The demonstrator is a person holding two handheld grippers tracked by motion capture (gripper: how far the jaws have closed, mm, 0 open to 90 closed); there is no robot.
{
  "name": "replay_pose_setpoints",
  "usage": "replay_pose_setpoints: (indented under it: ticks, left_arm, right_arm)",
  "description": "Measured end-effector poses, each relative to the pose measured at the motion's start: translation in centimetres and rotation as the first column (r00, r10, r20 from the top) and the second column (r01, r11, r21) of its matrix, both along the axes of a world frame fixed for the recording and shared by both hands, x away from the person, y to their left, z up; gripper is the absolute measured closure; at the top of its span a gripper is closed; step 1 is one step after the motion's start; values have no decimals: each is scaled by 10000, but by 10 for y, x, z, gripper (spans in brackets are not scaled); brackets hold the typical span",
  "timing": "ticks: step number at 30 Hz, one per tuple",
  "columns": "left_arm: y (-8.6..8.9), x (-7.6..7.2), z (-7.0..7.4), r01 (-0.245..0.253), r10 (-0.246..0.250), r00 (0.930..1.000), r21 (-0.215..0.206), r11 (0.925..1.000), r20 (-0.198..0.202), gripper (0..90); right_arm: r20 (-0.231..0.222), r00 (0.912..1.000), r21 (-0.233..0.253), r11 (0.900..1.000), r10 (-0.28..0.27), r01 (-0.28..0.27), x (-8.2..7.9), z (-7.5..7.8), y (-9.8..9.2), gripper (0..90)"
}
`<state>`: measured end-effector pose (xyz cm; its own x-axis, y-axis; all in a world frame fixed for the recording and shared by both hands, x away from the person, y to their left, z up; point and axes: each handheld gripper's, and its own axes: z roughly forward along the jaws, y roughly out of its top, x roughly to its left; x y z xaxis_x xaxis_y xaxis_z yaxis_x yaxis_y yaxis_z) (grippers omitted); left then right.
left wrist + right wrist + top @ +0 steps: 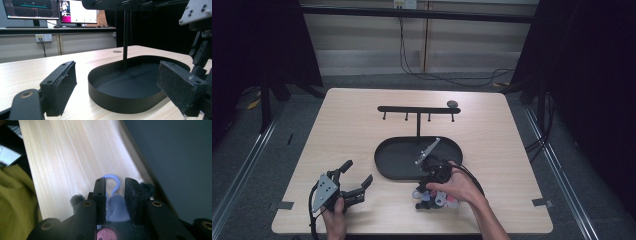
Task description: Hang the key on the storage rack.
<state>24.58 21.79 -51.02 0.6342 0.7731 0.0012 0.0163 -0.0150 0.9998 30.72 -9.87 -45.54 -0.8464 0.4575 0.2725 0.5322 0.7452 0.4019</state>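
Note:
A black oval tray [384, 150] sits mid-table, and a black rack [418, 110] with several hooks rises from it. Against its front edge lies a pile of small pink, blue and white items [441, 200]. My right gripper [426, 192] points down into that pile. In the right gripper view, my right gripper [115, 182] has its jaws closed against a blue item with a hook loop [114, 206], just above the tabletop. My left gripper [357, 175] rests at the front left, open and holding nothing. In the left gripper view, my left gripper [117, 72] faces the tray wall [120, 100].
A small dark disc [452, 104] lies behind the rack's right end. A pink item [106, 235] lies under the right jaws. The right gripper's body [200, 50] stands at the tray's right side. Bare wood spreads over the table's left and back.

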Motion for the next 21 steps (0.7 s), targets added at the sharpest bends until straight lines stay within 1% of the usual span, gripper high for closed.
replay_pose_setpoints:
  ticks: [3, 5, 6, 8, 9, 10, 11, 13, 15, 18, 19, 20, 21]
  left_arm:
    - [0, 0, 0, -2, 2, 10000, 2, 10000, 1, 156]
    - [0, 0, 0, 13, -13, 10000, 6, 10000, 2, 156]
    - [0, 0, 0, 2, -2, 10000, -2, 10000, -2, 156]
    - [0, 0, 0, 9, -9, 10000, 2, 10000, 2, 156]
    - [0, 0, 0, 3, -3, 10000, 11, 10000, -8, 156]
    - [0, 0, 0, 12, -12, 10000, 4, 10000, 6, 156]
    - [0, 0, 0, 13, -13, 10000, 2, 10000, 4, 156]
    - [0, 0, 0, 13, -13, 10000, 4, 10000, 4, 155]
    - [0, 0, 0, 14, -14, 10000, 1, 10000, 4, 156]
    - [0, 0, 0, 16, -16, 10000, 1, 10000, 7, 156]
    - [0, 0, 0, 16, -16, 10000, 6, 10000, 7, 156]
    - [0, 0, 0, 17, -17, 10000, -18, 10000, -19, 156]
    - [0, 0, 0, 20, -20, 10000, -24, 10000, -19, 155]
  right_arm:
    - [-378, 9992, -137, 9998, 136, -141, 2, -3, 3, 717]
    - [-492, 9984, -399, 9988, 279, -299, 4, -4, 6, 704]
    - [-647, 9974, -432, 9985, 306, -334, 4, -4, 7, 698]
    - [-688, 9964, -563, 9969, 504, -543, 6, -3, 9, 690]
    - [-792, 9954, -685, 9959, 541, -596, 6, -3, 11, 686]
    - [-828, 9946, -693, 9953, 621, -679, 7, -3, 12, 686]
    - [-904, 9935, -873, 9932, 691, -770, 8, -3, 13, 686]
    - [-1022, 9911, -1012, 9903, 848, -951, 9, -5, 16, 685]
    - [-1046, 9895, -1070, 9880, 1001, -1112, 10, -7, 18, 693]
    - [-1126, 9891, -1278, 9857, 952, -1094, 10, -9, 19, 704]
    - [-1085, 9898, -1318, 9855, 925, -1066, 12, -10, 18, 705]
    - [-1165, 9896, -1431, 9846, 841, -1005, 12, -10, 18, 707]
    - [-1170, 9894, -1442, 9842, 859, -1025, 12, -12, 18, 709]
